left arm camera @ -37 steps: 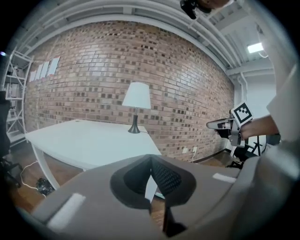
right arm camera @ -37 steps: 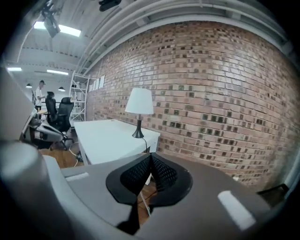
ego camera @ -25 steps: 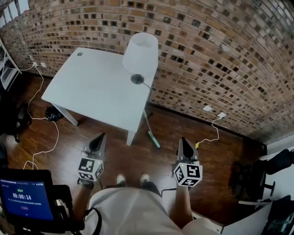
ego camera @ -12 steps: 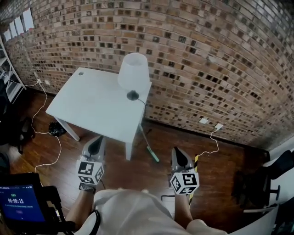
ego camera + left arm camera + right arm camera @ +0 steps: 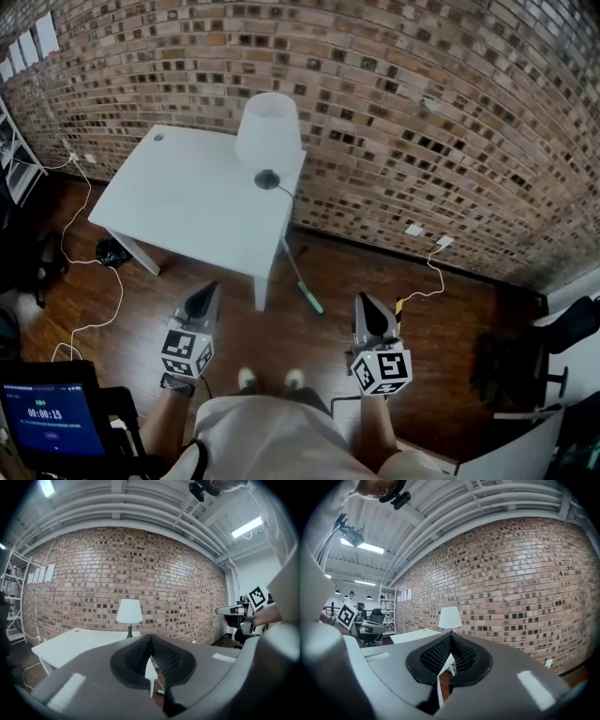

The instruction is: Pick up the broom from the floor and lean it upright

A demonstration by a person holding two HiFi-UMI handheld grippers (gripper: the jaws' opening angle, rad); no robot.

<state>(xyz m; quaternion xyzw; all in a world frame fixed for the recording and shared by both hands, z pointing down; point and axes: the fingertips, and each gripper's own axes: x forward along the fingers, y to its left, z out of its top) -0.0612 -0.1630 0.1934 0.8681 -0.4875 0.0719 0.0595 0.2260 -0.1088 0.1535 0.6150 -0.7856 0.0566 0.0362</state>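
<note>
the slim, pale-handled broom [image 5: 298, 276] with a green head slants across the dark wooden floor [image 5: 281, 337] just beside the near right corner of the white rectangular worktop [image 5: 187, 202]. its green end is toward the person and its upper end goes out of sight under the worktop's edge, so i cannot tell whether it leans or lies flat. a white lamp with a conical shade [image 5: 269, 131] stands at the worktop's far right corner, against the red brick wall [image 5: 422, 112]. the left claw [image 5: 208, 292] and right claw [image 5: 364, 302] hang either side of the broom, well apart from it, each pressed together with nothing held.
</note>
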